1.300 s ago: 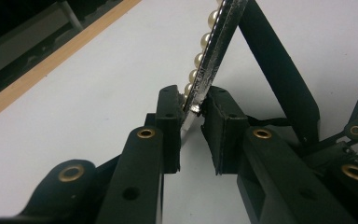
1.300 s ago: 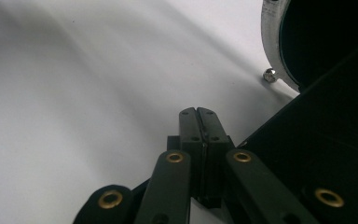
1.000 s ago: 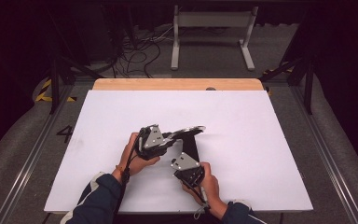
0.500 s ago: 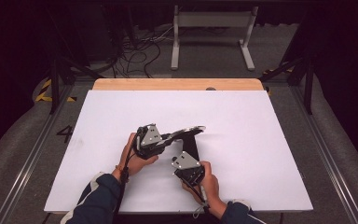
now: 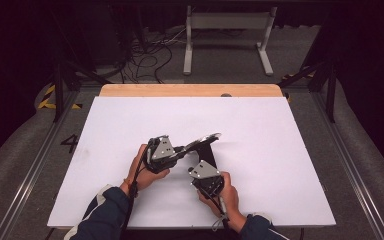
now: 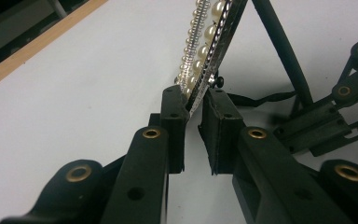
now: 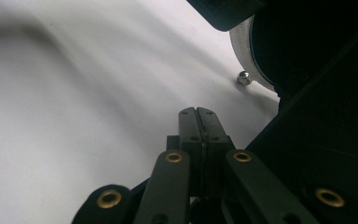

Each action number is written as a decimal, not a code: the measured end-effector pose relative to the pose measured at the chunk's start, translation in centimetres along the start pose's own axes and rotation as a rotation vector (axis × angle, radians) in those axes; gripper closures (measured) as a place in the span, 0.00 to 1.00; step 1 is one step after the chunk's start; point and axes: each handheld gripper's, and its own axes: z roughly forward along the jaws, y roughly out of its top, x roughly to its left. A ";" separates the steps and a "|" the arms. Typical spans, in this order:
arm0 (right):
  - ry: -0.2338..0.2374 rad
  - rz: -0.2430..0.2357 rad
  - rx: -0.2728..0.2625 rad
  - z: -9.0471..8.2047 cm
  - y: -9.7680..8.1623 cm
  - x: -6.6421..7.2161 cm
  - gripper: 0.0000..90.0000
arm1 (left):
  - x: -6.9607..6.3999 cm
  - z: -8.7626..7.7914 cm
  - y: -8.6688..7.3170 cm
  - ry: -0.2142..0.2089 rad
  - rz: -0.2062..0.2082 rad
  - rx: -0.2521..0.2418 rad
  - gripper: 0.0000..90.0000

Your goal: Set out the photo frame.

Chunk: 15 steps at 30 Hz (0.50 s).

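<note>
A white table (image 5: 130, 130) spreads under both hands, and near its front middle a black stand (image 5: 211, 156) rises between the two grippers with a pearl headband (image 6: 204, 44) arching off it toward the left one. The left gripper (image 6: 194, 105) has just been closing its jaws, and they now pinch the near end of the headband, whose row of pearls and sparkly strip run straight up and away from the pads. The right gripper (image 7: 196, 112) sits just beside the foot of the stand, its jaws pressed together on nothing, with a small silver ball (image 7: 244, 77) a little ahead of its tips.
</note>
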 end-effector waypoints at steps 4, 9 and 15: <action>0.013 0.005 0.001 -0.1 -0.2 -0.3 1.00 | -0.2 -0.1 0.1 -0.002 0.000 0.005 0.88; 0.019 0.013 0.005 -0.3 -0.4 -0.7 1.00 | -0.4 -0.1 0.2 -0.012 0.005 0.001 0.88; 0.039 0.032 0.010 -0.5 -0.7 -1.5 1.00 | -0.7 -0.1 0.3 -0.023 0.012 0.001 0.88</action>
